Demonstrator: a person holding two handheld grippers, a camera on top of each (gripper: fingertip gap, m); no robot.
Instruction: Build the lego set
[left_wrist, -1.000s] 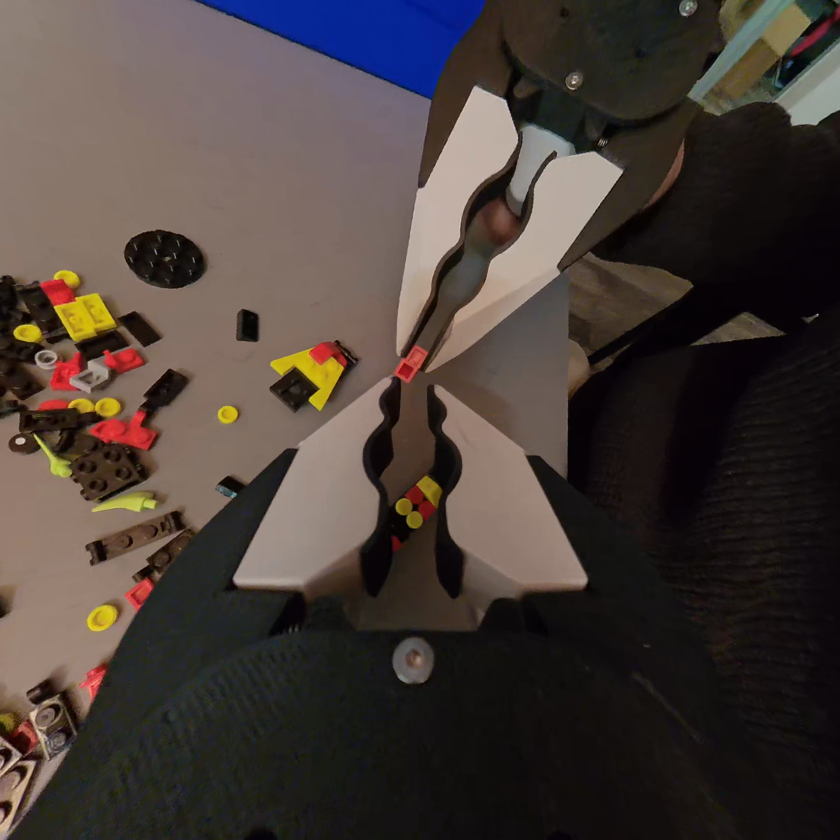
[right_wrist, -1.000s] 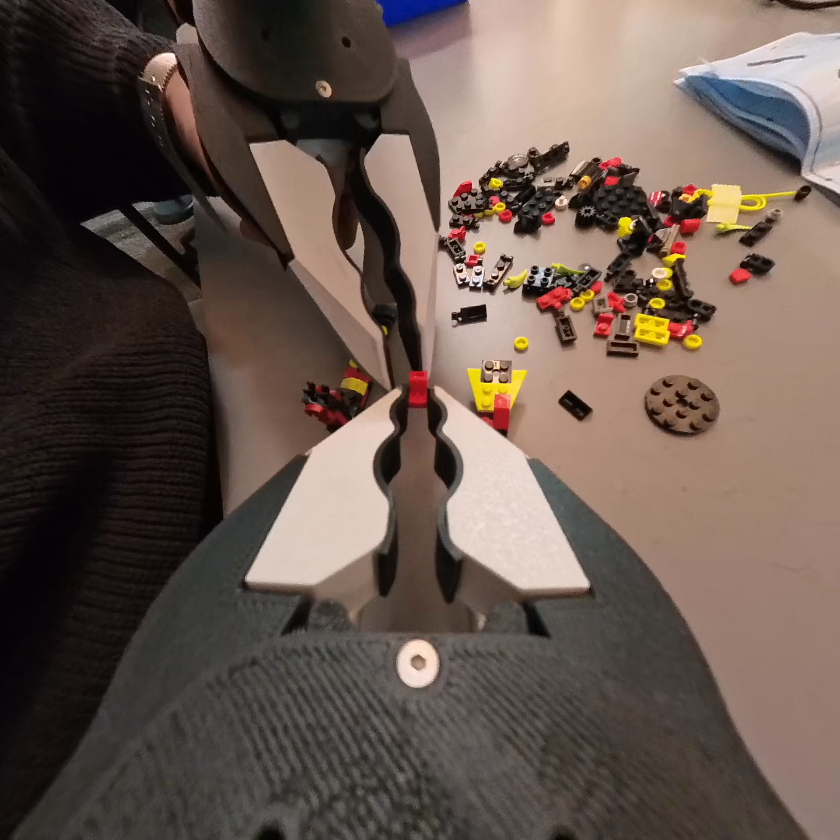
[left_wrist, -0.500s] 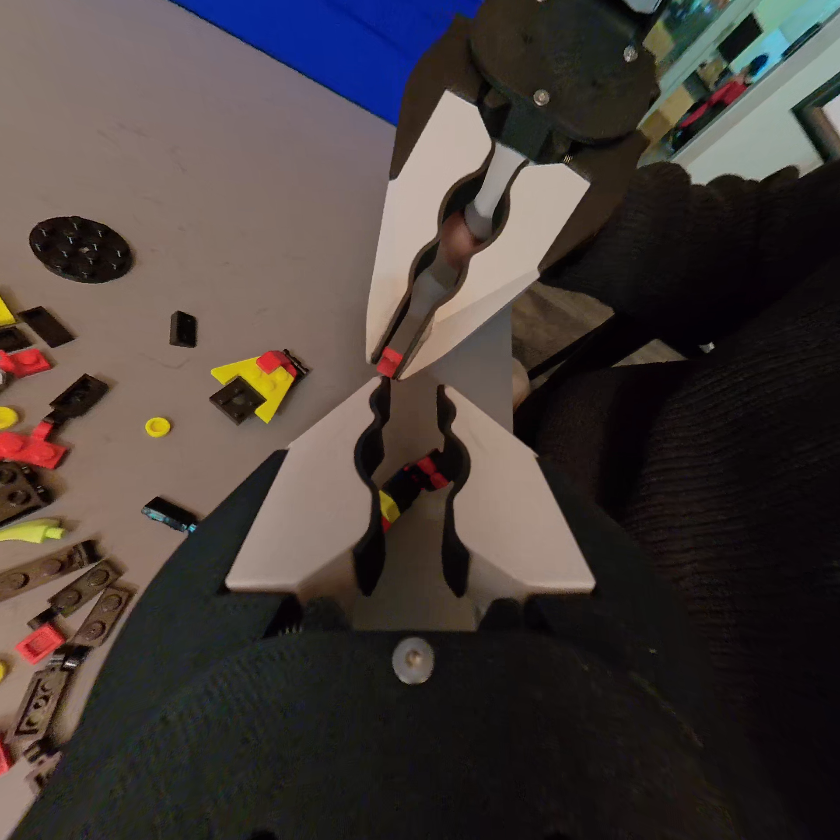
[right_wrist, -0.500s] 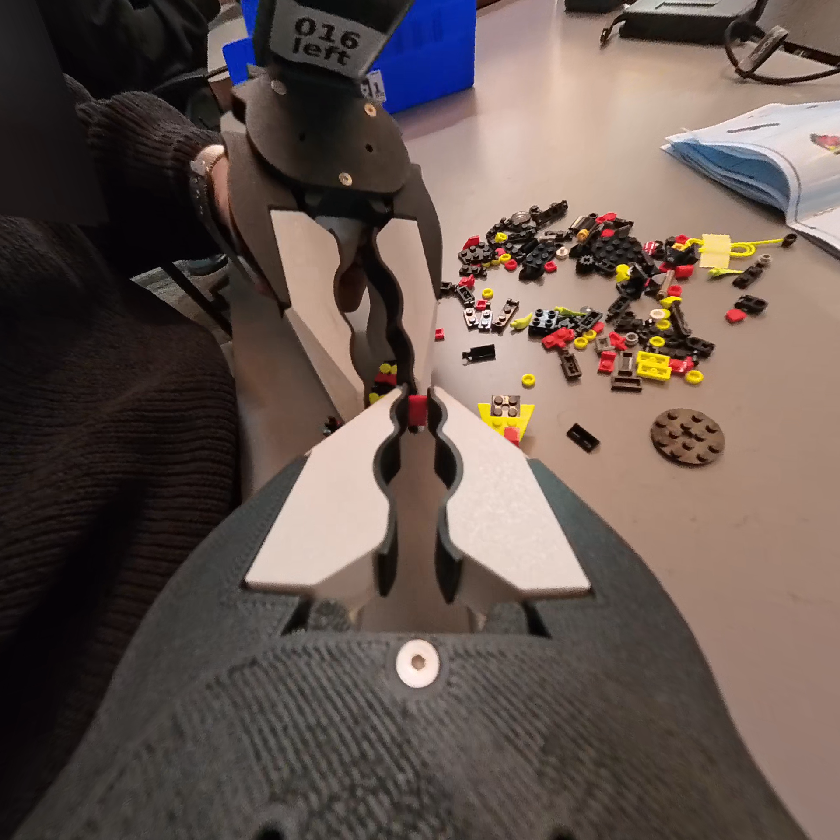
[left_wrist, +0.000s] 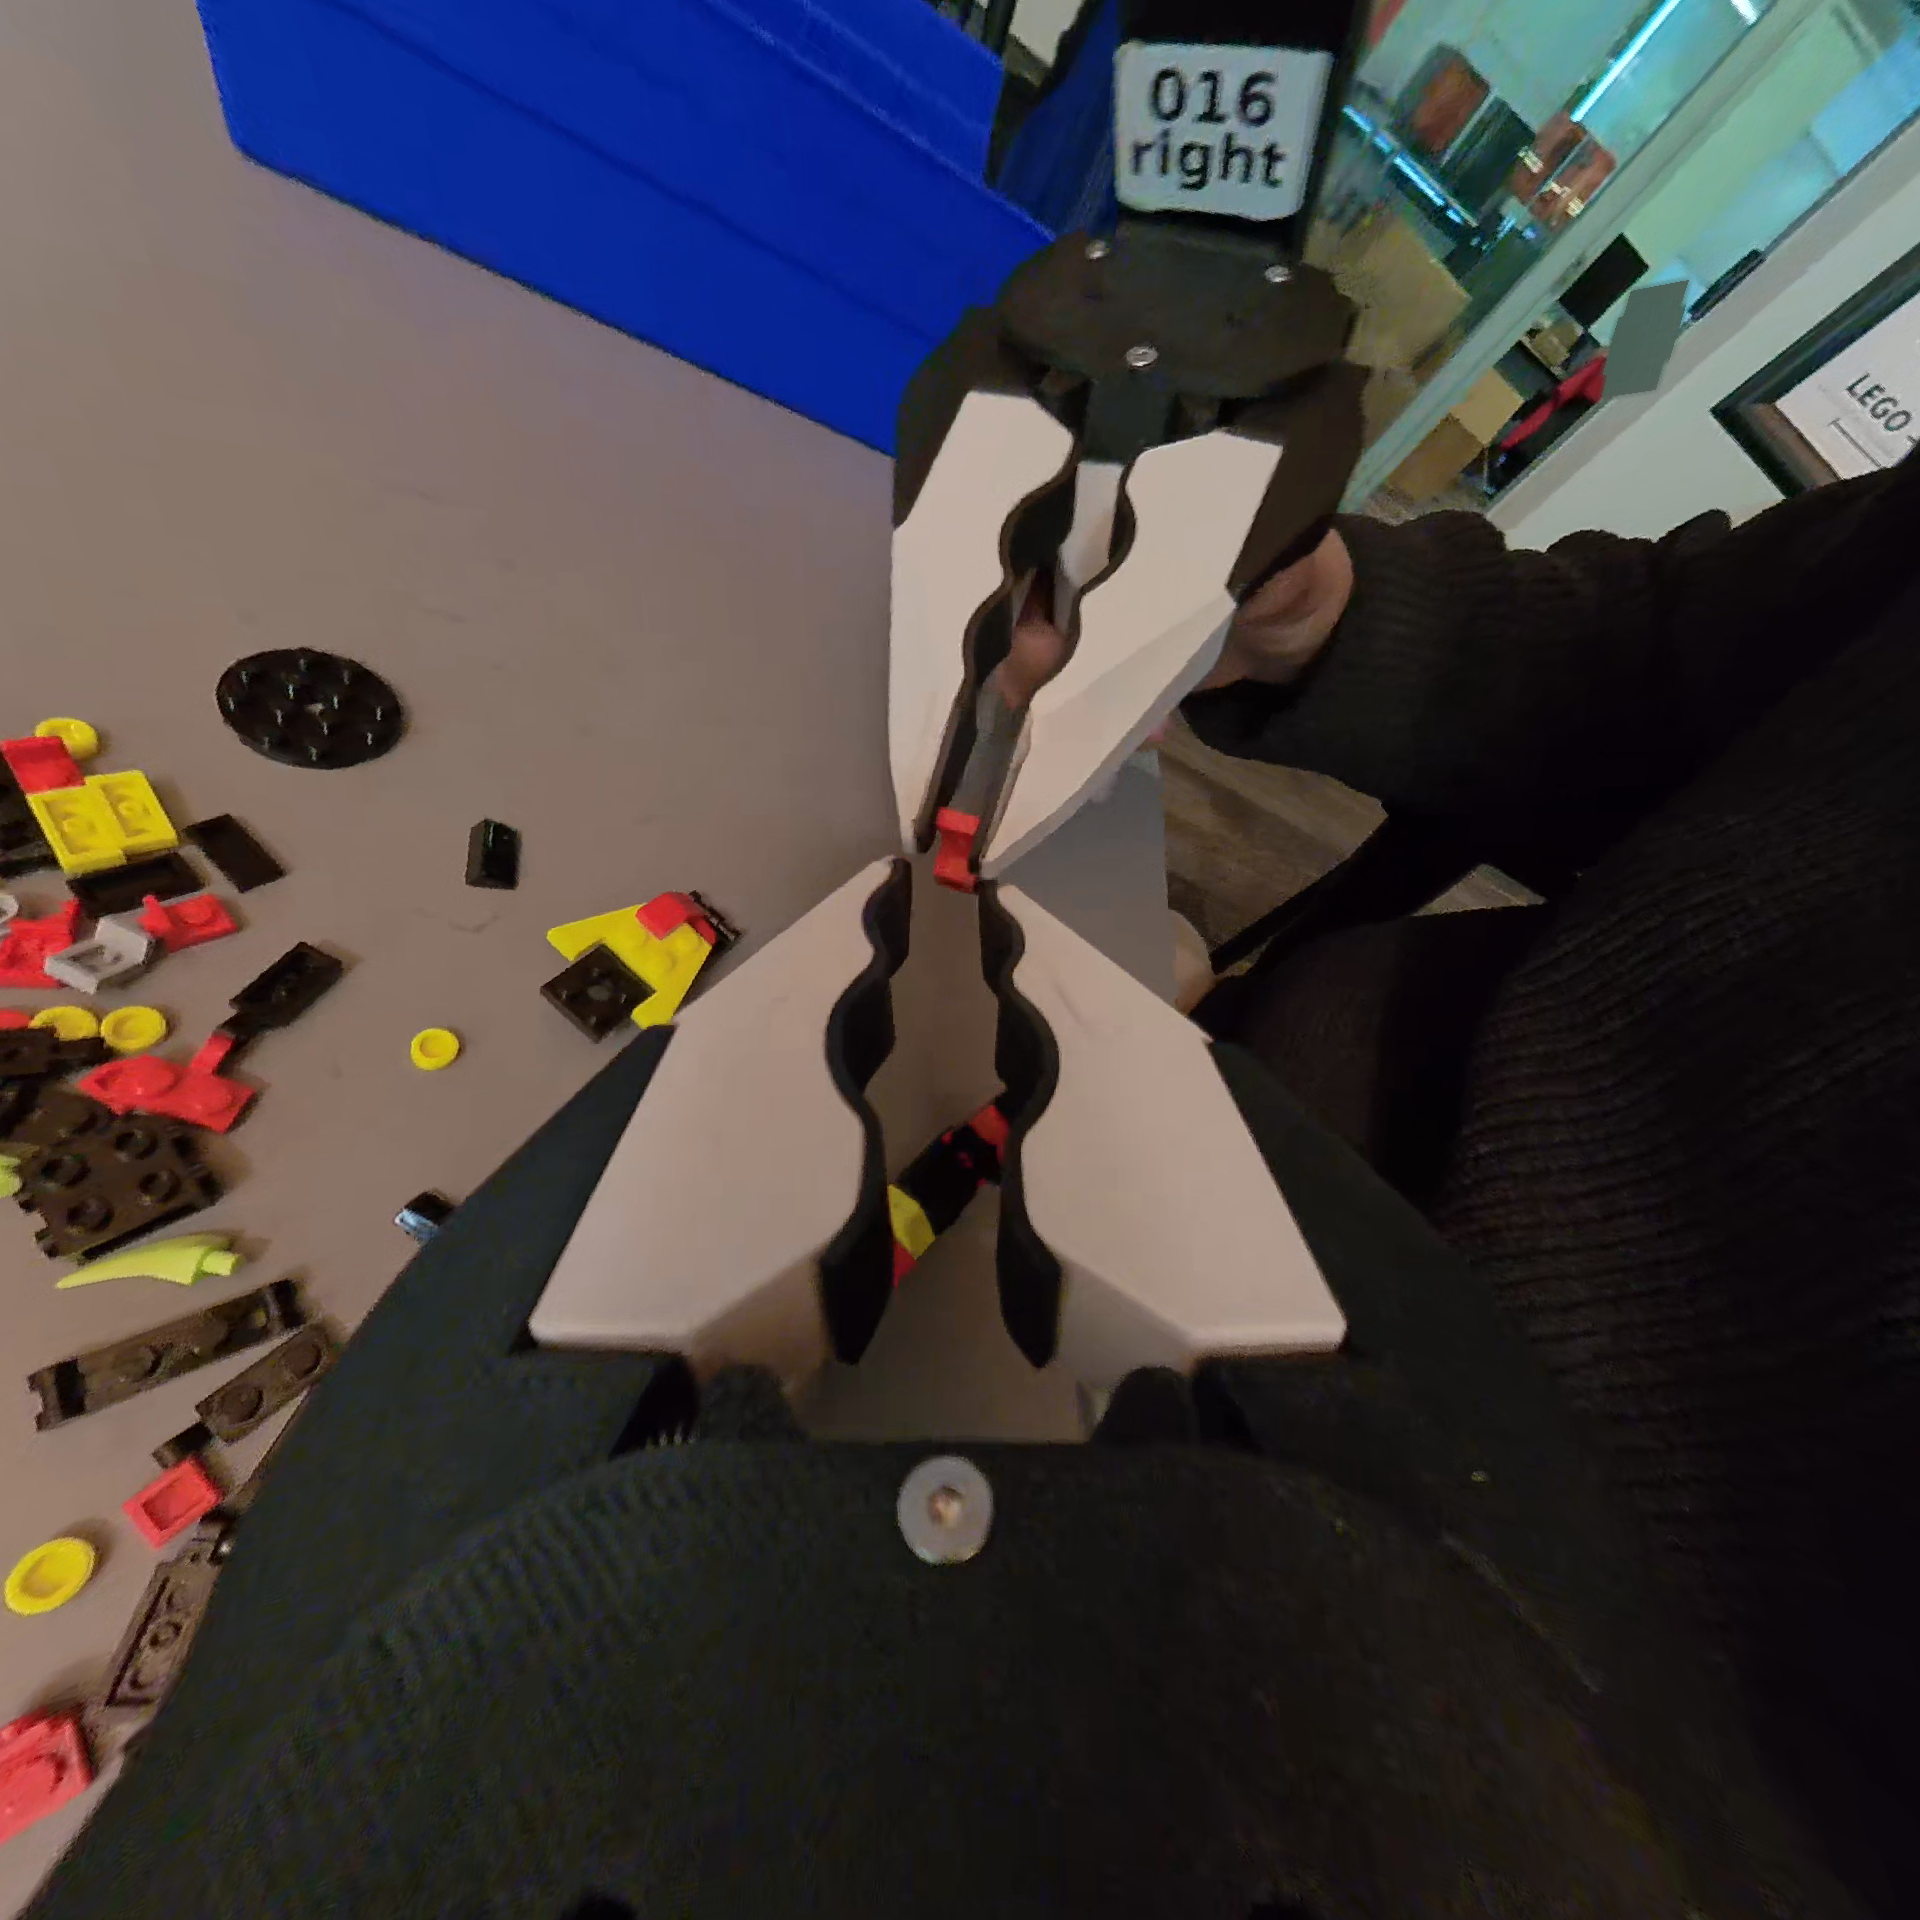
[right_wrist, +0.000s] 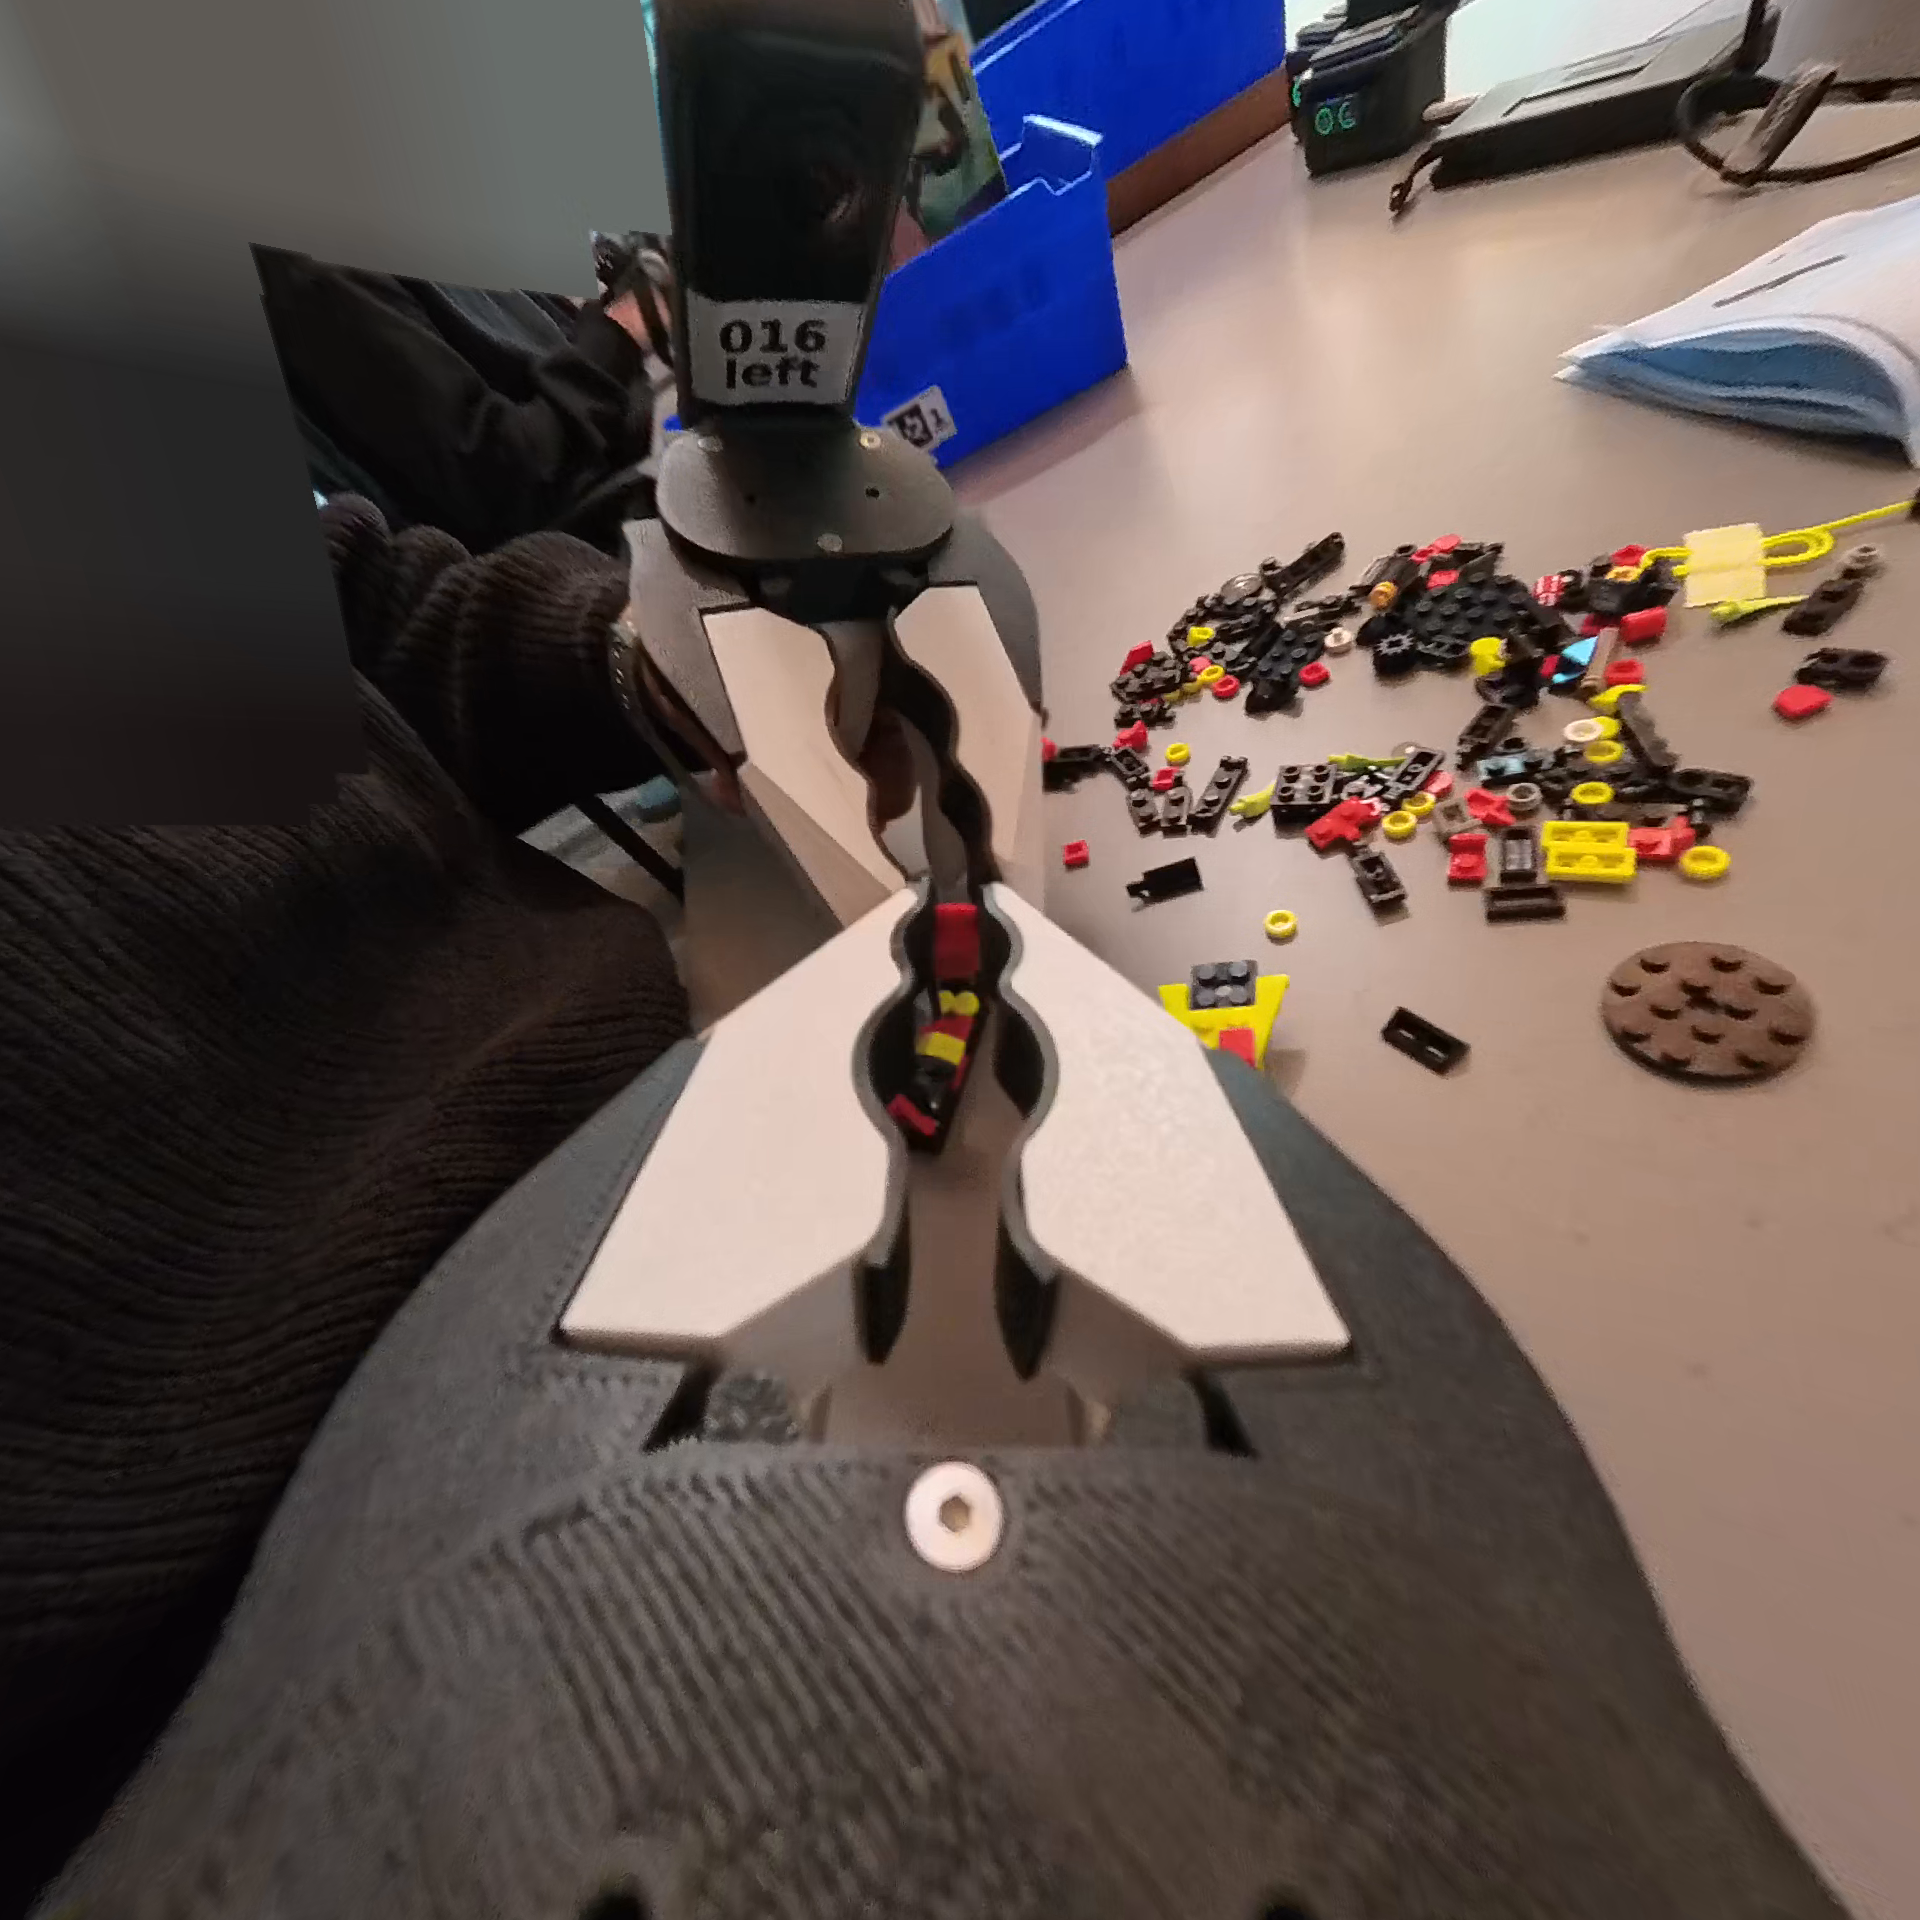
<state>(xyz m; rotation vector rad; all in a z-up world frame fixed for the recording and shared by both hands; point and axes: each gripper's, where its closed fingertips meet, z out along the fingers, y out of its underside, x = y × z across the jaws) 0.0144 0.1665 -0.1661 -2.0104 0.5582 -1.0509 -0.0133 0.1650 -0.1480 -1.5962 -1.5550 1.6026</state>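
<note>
My right gripper (right_wrist: 956, 899) is shut on a small red brick (right_wrist: 956, 930), which also shows in the left wrist view (left_wrist: 954, 836). My left gripper (left_wrist: 940, 883) faces it tip to tip, its fingers a narrow gap apart and empty. The brick's lower end is level with the left fingertips. The right gripper (left_wrist: 951, 842) comes down from above in the left wrist view. A black, red and yellow assembly (left_wrist: 940, 1184) lies on the table below both grippers and shows through the finger gaps (right_wrist: 940, 1049).
Loose black, red and yellow pieces (right_wrist: 1455, 748) are spread over the grey table (left_wrist: 520, 520). A yellow wedge sub-assembly (left_wrist: 644, 956) and a black round plate (left_wrist: 309, 709) lie nearer. A blue bin (left_wrist: 623, 187) stands behind. A booklet (right_wrist: 1766, 353) lies far right. My two grippers' fingertips are within a few centimetres of each other. From either gripper's tips it is about 15 cm to the black round plate (left_wrist: 309, 709). The right camera catches it too, in the right wrist view (right_wrist: 1672, 984).
Both grippers have tilted up, bringing the blue bin into view. The red brick has moved from the left finger's outer tip to the gap between the left fingertips.
</note>
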